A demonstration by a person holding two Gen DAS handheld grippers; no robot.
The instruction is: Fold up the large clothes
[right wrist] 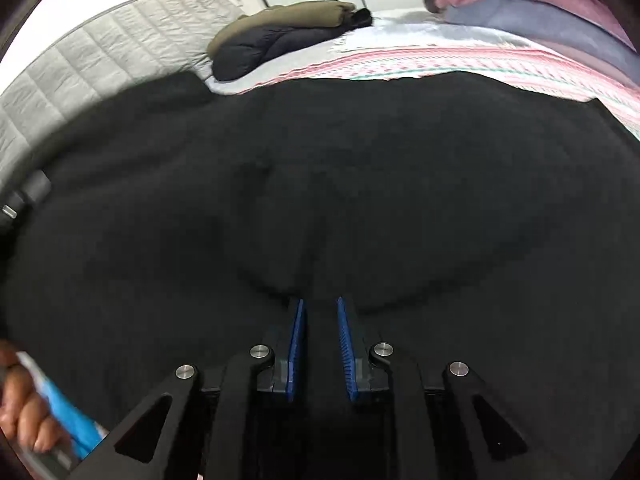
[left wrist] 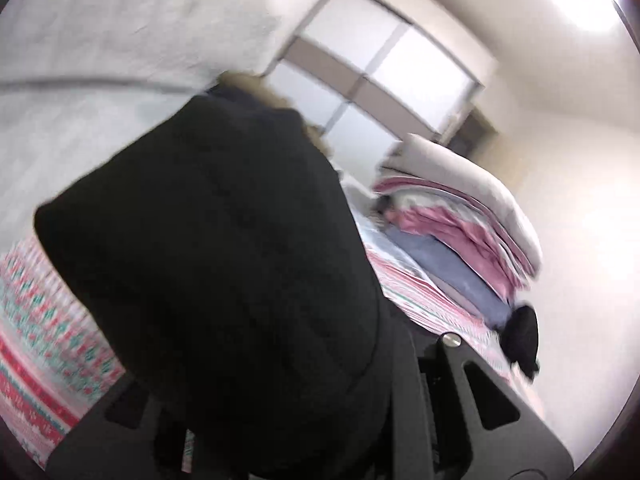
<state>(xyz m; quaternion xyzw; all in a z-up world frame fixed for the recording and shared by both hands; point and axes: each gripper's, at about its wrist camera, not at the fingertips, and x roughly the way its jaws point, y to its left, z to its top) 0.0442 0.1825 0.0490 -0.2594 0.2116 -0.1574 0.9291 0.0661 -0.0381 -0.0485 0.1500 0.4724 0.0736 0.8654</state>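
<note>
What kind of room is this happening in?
Most likely a bedroom: a bed with a patterned sheet, a stack of folded bedding and a quilted grey mattress leaning against the wall.

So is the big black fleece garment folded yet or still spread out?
Spread, not folded: the black fleece garment lies wide across the patterned bed cover, one part lifted in the left wrist view.

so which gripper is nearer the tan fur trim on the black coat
Left. The left gripper holds the black coat below its tan fur trim; the right gripper pinches fabric with no trim in view.
</note>
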